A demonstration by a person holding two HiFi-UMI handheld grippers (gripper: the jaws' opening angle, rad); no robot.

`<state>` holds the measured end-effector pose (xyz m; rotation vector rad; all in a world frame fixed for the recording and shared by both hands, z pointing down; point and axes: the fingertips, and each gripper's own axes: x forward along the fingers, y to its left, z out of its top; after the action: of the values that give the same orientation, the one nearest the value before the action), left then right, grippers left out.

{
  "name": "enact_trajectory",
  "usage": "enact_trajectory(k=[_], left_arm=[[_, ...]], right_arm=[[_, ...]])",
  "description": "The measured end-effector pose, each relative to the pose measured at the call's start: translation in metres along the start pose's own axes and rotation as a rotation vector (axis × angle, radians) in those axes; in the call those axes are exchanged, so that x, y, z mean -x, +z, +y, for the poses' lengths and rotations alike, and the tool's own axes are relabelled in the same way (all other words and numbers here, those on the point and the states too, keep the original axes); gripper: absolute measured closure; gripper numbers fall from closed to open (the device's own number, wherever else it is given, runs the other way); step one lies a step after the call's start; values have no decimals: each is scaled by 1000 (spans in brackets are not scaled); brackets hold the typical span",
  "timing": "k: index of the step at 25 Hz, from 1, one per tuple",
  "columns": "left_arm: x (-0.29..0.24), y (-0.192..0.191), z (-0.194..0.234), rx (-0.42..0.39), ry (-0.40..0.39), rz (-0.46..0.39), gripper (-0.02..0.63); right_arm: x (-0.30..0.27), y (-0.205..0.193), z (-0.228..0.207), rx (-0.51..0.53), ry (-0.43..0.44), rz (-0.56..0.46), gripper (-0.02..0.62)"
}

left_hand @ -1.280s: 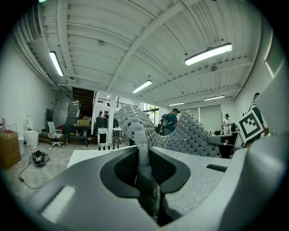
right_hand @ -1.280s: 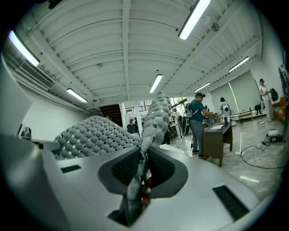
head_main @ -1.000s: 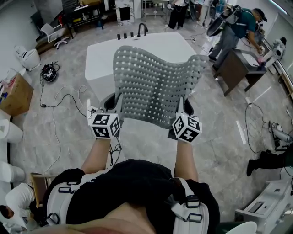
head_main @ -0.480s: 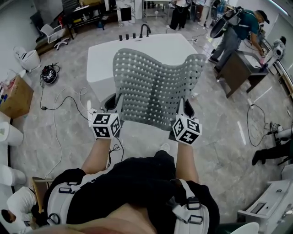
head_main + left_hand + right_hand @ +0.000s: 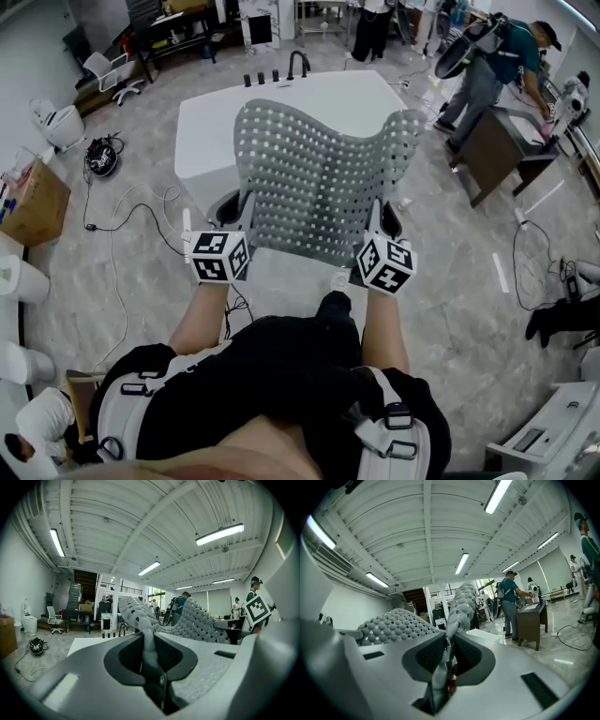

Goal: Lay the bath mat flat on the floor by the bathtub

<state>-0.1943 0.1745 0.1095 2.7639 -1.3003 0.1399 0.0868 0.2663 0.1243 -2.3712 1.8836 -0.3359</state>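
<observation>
A grey perforated bath mat [image 5: 314,178] hangs spread in the air in front of the white bathtub [image 5: 211,117]. My left gripper [image 5: 236,214] is shut on the mat's near left corner, and my right gripper [image 5: 377,221] is shut on its near right corner. In the left gripper view the mat's edge [image 5: 149,641] is pinched between the jaws of the left gripper [image 5: 151,658] and rises away from them. The right gripper view shows the same: the bumpy mat [image 5: 457,609] clamped in the right gripper [image 5: 446,660]. The far edge of the mat sags over the tub.
Black cables [image 5: 122,211] trail over the marble floor at left, near a cardboard box [image 5: 33,192] and a toilet [image 5: 56,122]. A dark wooden desk [image 5: 497,150] with a person [image 5: 492,61] bent over it stands at right. More furniture lines the back wall.
Both grippers keep their grip on the mat. The mat and the grippers have drifted slightly up and away from me, and my foot now shows below the mat.
</observation>
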Motion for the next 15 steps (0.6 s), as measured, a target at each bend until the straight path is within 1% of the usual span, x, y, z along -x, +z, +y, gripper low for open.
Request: enact_trajectory(k=[5, 10, 15], left_arm=[[-60, 1, 0, 11, 15, 4, 551], [-140, 1, -11, 18, 33, 24, 551], [-214, 18, -15, 23, 63, 40, 551]], right_arm=[[-58, 9, -27, 1, 14, 5, 537], [-132, 22, -69, 13, 39, 27, 537], [-210, 45, -95, 34, 91, 57, 537]])
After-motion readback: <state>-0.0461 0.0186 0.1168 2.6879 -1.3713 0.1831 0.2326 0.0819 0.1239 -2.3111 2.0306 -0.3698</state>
